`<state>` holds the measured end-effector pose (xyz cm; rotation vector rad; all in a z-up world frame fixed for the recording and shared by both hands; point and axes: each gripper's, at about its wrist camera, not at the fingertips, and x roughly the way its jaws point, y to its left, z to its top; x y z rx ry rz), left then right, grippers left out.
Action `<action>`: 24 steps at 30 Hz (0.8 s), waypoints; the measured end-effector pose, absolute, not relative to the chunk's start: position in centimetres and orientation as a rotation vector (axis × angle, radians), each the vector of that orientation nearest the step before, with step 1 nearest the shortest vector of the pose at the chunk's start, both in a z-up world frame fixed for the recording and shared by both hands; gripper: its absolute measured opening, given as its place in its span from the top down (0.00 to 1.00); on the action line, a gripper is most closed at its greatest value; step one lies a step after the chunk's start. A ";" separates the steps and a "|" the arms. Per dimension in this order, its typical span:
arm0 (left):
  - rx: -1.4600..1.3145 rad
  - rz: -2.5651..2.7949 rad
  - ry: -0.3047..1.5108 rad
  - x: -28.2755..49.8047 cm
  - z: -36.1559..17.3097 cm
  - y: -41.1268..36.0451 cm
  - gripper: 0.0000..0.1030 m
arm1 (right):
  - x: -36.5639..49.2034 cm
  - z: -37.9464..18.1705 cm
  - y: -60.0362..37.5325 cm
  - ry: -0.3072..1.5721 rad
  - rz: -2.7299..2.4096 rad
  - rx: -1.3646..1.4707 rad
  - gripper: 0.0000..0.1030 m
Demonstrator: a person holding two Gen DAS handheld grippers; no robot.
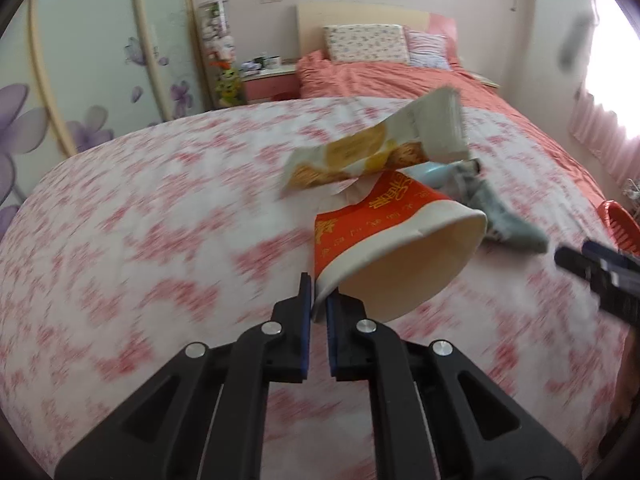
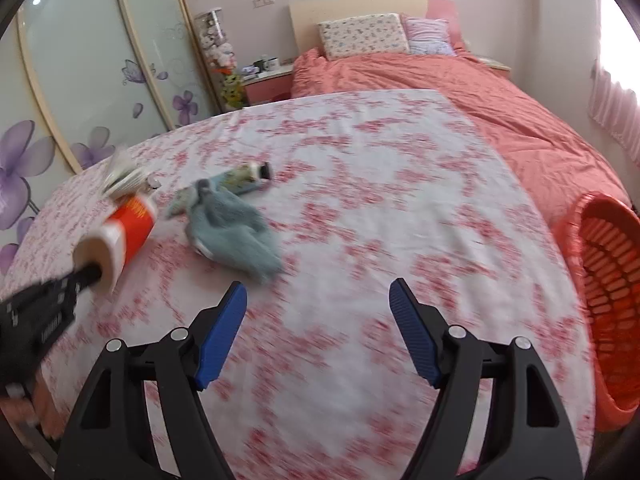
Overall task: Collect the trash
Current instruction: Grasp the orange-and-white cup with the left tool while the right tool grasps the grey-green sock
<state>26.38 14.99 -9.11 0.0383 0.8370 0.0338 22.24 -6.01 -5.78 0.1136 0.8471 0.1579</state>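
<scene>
My left gripper (image 1: 319,294) is shut on the rim of a red and white paper cup (image 1: 394,244), held on its side above the bed. A snack wrapper (image 1: 372,152) sticks out past the cup's far end. The cup (image 2: 120,232) and left gripper (image 2: 86,274) also show at the left of the right wrist view. My right gripper (image 2: 318,298) is open and empty above the bedsheet; it shows at the right edge of the left wrist view (image 1: 600,270).
A grey-blue sock (image 2: 236,236) and a small tube (image 2: 246,178) lie on the pink-patterned sheet (image 2: 360,184). An orange plastic basket (image 2: 604,292) stands at the bed's right side. Pillows and a bedside table sit at the far end.
</scene>
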 end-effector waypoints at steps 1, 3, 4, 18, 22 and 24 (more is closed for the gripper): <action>0.031 0.044 0.842 26.0 -9.2 15.6 0.92 | 22.7 -5.8 -5.4 0.852 0.166 0.114 0.31; 0.017 0.051 0.852 25.5 -9.4 16.6 0.92 | 23.8 -6.0 -4.3 0.863 0.175 0.112 0.34; 0.009 0.056 0.860 25.3 -9.5 17.0 0.91 | 24.1 -6.1 -4.0 0.870 0.178 0.110 0.36; -0.027 0.030 0.861 24.7 -9.4 17.1 0.77 | 21.9 -6.2 -5.1 0.877 0.166 0.109 0.89; -0.016 0.032 0.853 24.9 -9.4 16.4 0.69 | 19.9 -5.7 -7.0 0.874 0.161 0.086 0.88; -0.013 0.030 0.852 24.9 -9.4 16.2 0.68 | 19.3 -5.5 -7.6 0.877 0.176 0.091 0.87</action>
